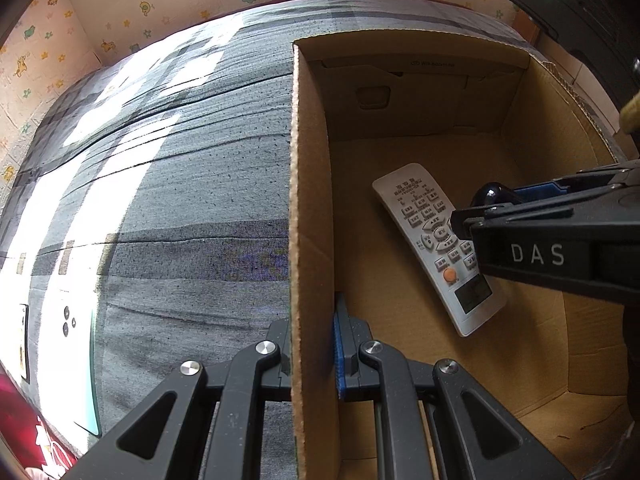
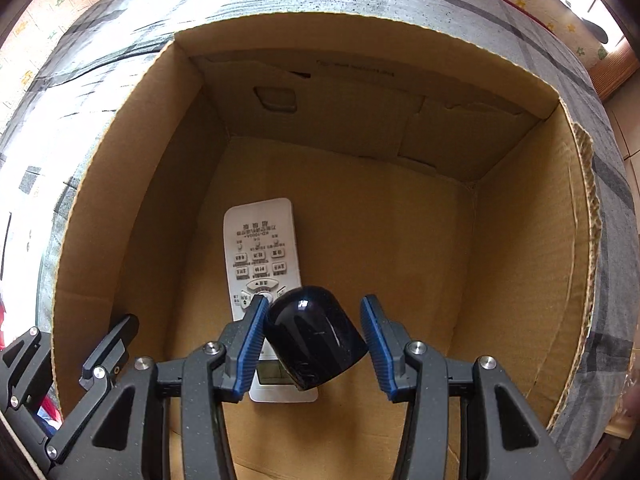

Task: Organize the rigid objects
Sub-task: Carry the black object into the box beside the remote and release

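Between the right gripper (image 2: 314, 330), black object (image 2: 316, 336)

Remote in box, black rounded object above it.
White remote control (image 2: 262, 264) lies flat, buttons up, on floor of open cardboard box (image 2: 520, 240), nearer the left wall, orange button and small display at near end. Glossy black dome-topped object (image 2: 314, 336) sits tilted between blue pads, over the remote's near end; grip contact unclear.
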Demonstrator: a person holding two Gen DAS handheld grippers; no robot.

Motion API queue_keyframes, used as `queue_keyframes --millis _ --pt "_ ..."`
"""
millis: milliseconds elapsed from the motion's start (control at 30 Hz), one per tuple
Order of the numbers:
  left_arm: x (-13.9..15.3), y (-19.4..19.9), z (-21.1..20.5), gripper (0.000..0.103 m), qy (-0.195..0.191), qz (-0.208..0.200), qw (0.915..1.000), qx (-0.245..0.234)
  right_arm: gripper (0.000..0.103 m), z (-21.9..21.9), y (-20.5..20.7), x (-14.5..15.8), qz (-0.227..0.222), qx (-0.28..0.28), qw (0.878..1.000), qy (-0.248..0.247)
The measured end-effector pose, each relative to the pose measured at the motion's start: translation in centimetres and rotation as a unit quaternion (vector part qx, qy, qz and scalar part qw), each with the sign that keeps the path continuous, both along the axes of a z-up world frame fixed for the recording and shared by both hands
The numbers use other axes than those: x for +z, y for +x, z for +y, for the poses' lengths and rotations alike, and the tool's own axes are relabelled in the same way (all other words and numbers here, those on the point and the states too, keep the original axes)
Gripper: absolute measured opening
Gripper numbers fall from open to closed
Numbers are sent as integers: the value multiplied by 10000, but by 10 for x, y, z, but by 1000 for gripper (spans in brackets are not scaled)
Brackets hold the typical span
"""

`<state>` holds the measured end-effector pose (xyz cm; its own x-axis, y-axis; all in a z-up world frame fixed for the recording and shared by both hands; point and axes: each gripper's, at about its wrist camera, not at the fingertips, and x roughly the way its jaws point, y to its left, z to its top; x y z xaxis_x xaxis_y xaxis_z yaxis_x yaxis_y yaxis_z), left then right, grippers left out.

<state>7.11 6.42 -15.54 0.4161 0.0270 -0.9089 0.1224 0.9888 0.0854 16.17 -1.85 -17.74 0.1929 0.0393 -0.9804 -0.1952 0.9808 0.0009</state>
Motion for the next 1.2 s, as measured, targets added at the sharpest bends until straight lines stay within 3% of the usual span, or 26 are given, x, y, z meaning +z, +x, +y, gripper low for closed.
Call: queue_keyframes --millis 333,567,1100,1200 --pt "0 0 -3 12 32 -2 10000 6 52 -5 2 1 -22 0 9999 105" --pt "0 0 -6 12 43 -10 10000 22 64 -5 -2 14 -146 38 9998 144" --pt "1 -1 -10 12 113 -6 9999 13 66 -14 -9 56 -508 44 9986 140" --pt "1 0 -10 13 122 -6 9999 13 74 -18 -12 67 -588 48 9981 168"
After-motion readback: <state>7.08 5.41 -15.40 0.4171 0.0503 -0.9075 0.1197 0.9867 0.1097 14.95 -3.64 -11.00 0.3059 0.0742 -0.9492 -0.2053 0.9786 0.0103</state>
